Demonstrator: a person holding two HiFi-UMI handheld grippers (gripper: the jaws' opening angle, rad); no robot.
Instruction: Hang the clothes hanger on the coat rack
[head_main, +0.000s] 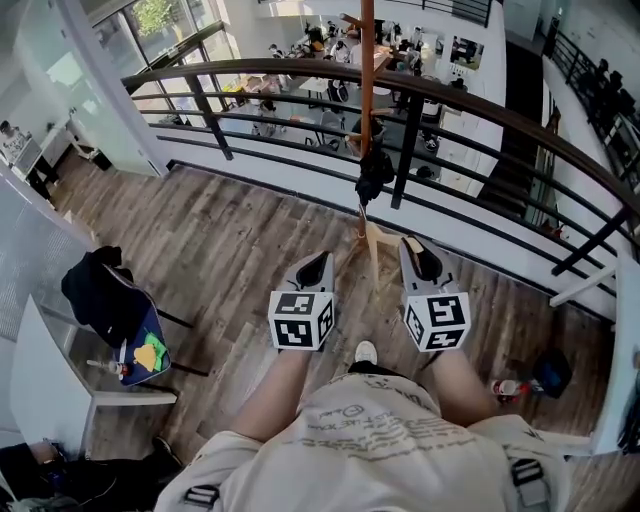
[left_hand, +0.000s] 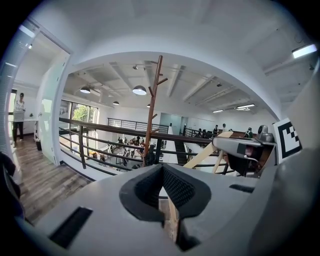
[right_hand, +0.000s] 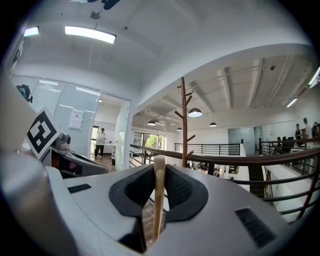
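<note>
Head view: brown plank floor (head_main: 230, 240), dark balcony railing (head_main: 300, 70), tall brown wooden coat rack (head_main: 367, 60). Left claw (head_main: 315, 266) and right claw (head_main: 420, 257) each squeeze the pale wooden clothes hanger (head_main: 373, 242).

Head view looks steeply down; both gripper views face the shared coat rack (right_hand: 184, 120).

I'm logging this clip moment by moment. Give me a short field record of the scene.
wooden hanger: not yet hung, held ahead of the person
right gripper: shut on the wooden hanger
left gripper: narrow gap between jaws; grip on the wooden hanger unclear
coat rack: upright beside the railing, dark item hanging on it
</note>
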